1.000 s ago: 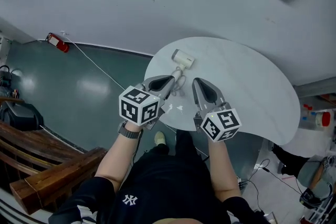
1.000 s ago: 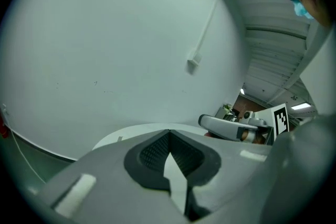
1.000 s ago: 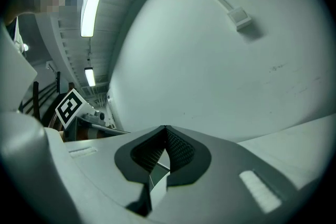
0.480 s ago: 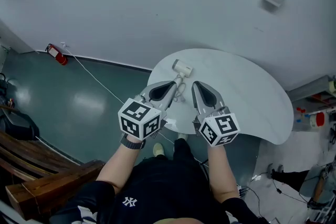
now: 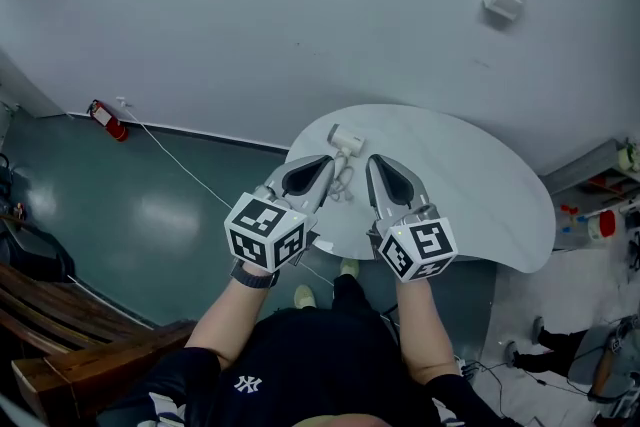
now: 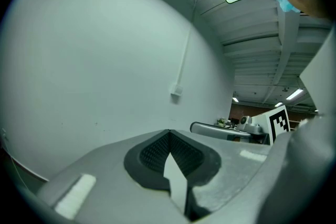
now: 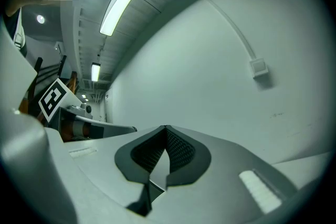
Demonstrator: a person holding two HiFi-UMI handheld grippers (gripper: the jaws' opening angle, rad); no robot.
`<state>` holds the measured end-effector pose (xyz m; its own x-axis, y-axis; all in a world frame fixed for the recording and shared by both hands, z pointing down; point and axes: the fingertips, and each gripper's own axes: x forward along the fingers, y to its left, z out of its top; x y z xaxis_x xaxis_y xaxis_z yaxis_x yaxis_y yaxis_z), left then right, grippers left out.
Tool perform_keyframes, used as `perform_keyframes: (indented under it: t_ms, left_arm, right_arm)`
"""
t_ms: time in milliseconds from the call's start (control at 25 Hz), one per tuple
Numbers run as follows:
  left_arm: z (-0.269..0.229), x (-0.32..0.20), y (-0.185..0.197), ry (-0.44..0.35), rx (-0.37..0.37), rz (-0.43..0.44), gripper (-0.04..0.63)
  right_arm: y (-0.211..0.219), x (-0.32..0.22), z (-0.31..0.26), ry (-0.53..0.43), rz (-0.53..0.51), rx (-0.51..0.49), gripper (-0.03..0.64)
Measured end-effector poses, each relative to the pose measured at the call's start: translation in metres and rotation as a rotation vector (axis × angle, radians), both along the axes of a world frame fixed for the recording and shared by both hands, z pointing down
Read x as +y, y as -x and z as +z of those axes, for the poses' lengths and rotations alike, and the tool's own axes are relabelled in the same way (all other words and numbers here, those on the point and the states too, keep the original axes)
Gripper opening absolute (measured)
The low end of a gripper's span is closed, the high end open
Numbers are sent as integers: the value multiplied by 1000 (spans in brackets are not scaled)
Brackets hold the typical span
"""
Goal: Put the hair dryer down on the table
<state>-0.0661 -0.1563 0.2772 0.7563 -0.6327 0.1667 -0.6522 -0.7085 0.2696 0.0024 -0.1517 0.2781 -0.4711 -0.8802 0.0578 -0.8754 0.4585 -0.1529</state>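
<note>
The white hair dryer (image 5: 347, 140) lies on the round white bench (image 5: 470, 185), near its far left edge. It is small and boxy, and its handle points back toward the person. Its thin cord (image 5: 346, 179) curls on the bench between the two grippers. The left gripper (image 5: 322, 162) is clenched tight with nothing in it, and its tip is near the hair dryer. The right gripper (image 5: 374, 161) is clenched too and holds nothing. It is just beside the left one, over the bench.
</note>
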Motion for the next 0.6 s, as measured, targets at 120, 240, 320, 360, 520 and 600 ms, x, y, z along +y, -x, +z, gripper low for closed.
perform_keyframes:
  t_ms: [120, 240, 320, 360, 520, 600]
  left_arm:
    - [-4, 1, 2, -11, -3, -4, 0]
    - [-7, 1, 5, -20, -1, -7, 0]
    - [-9, 1, 7, -23, 2, -10, 0]
    - [-9, 1, 8, -24, 3, -12, 0]
    - [-10, -1, 10, -21, 1, -16, 0]
    - [-9, -3, 10, -20, 1, -17, 0]
  right_arm:
    - [4, 1, -5, -5, -5, 3, 20]
    - [7, 2, -8, -12, -7, 10, 20]
    - [9, 3, -11, -25, -8, 5, 20]
    - [9, 4, -13, -34, -9, 2, 20]
    - [10, 4, -15, -39, -8, 6, 20]
    - [11, 1, -14, -36, -8, 7, 20]
